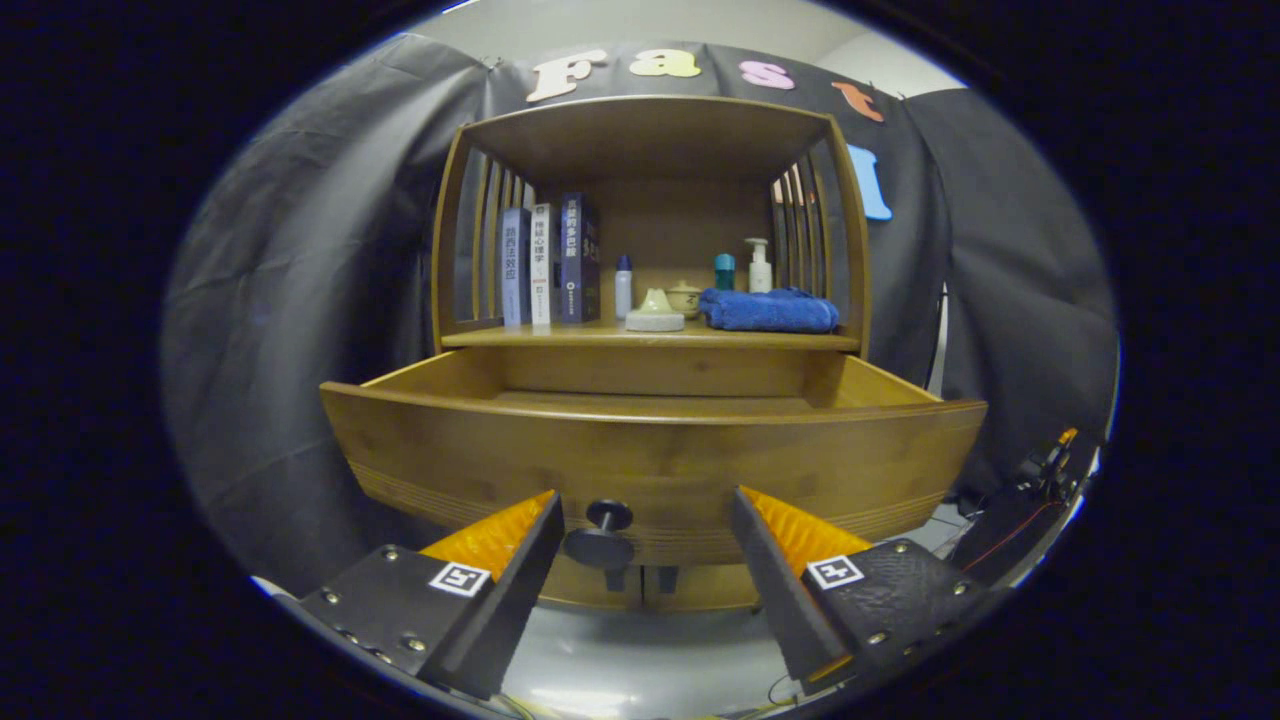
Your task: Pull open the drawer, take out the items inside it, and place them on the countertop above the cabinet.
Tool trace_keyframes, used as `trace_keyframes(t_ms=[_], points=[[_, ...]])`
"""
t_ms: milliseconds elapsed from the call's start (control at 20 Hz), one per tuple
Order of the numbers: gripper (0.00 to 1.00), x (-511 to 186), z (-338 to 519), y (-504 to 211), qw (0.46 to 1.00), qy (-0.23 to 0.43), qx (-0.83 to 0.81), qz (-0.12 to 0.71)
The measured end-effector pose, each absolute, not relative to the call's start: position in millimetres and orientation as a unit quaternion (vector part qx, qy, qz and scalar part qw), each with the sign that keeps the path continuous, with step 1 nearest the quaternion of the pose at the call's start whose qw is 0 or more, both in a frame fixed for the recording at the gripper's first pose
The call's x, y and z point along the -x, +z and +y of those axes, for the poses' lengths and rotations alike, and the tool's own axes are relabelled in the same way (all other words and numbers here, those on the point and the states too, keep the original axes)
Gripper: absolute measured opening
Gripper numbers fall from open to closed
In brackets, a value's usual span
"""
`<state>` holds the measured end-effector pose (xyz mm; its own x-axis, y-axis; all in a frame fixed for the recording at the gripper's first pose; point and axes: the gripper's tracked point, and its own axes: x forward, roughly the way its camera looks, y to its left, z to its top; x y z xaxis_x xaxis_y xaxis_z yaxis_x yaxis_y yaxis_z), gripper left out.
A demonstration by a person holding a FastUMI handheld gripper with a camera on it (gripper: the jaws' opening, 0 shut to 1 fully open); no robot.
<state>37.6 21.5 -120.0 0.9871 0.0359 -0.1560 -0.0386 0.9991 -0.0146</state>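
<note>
Cabinet [650,140] shelf stocked | wooden drawer [650,455] pulled out | tongs [645,500] spread, flanking knob [608,517]

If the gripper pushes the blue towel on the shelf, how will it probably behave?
The blue towel is folded and looks soft, so it would likely bunch, not slide stiffly. It probably weighs little and cannot roll. The open gripper is at the drawer knob.

Smooth satin-finished wooden drawer [650,455], dark glossy knob [603,535], soft blue terry cloth towel [768,309].
</note>
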Motion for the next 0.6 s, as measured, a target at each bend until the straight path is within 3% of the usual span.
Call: trace_keyframes(t_ms=[300,600], points=[[0.99,-55.8,50.3,-131.6,0.995,0.042,0.020,0.084],[0.98,-66.3,48.8,-131.6,0.997,-0.014,0.032,0.069]])
